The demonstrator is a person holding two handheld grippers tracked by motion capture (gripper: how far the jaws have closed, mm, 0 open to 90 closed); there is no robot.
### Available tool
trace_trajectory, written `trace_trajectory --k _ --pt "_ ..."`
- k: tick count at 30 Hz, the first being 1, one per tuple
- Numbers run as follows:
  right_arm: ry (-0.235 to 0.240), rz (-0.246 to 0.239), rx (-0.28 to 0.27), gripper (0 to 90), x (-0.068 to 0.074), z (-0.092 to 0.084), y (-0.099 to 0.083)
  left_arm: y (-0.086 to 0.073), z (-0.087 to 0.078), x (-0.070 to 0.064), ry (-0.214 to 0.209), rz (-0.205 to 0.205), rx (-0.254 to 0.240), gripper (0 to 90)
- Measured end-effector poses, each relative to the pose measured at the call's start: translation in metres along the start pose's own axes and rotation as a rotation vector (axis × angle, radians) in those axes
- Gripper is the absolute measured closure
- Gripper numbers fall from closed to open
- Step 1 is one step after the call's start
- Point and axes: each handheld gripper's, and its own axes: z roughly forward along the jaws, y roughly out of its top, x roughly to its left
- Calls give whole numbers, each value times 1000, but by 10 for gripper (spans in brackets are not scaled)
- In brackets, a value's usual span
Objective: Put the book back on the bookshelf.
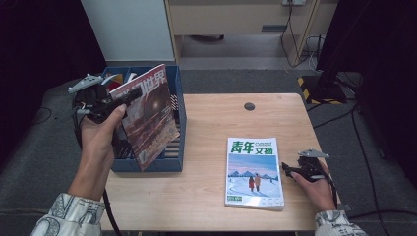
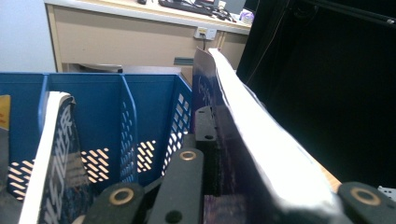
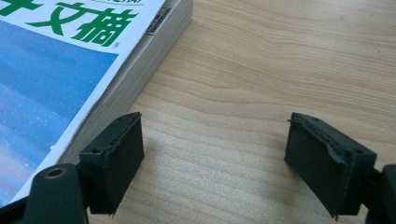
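Left gripper [image 1: 129, 97] pinches dark magazine [image 1: 147, 115] at 10 o'clock above blue rack [image 1: 178, 123]; a tilted entry risks snagging a divider. Right gripper [image 1: 286, 170] jaws spread, empty.

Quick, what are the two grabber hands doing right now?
Left gripper: shut on the dark magazine, held over the blue file box.
Right gripper: open, empty, beside the blue-green magazine.

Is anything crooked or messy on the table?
Yes: the red magazine hangs tilted over the blue file box, pinched in the left gripper, not slotted in. The blue-and-green magazine lies flat on the table, outside the box.
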Motion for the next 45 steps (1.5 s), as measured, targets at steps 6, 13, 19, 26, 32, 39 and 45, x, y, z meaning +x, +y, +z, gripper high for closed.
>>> trace_trajectory --k 6,13,19,26,32,39,45 --pt "-1 -1 -1 194 0 0 0 0 -3 5 19 -9 -9 837" --pt "0 -1 1 194 0 0 0 -2 -3 9 44 -16 -9 837" --pt "-1 0 0 194 0 0 0 -3 -3 12 66 -26 -17 837" --pt "0 0 2 193 0 0 0 -3 -5 13 100 -25 -36 837" --pt "0 2 3 193 0 0 0 -3 -9 16 124 -28 -45 837" --pt "1 0 2 192 0 0 0 0 -14 17 148 -33 -55 837" --pt "0 1 3 191 0 0 0 1 -14 19 179 -16 -45 837"
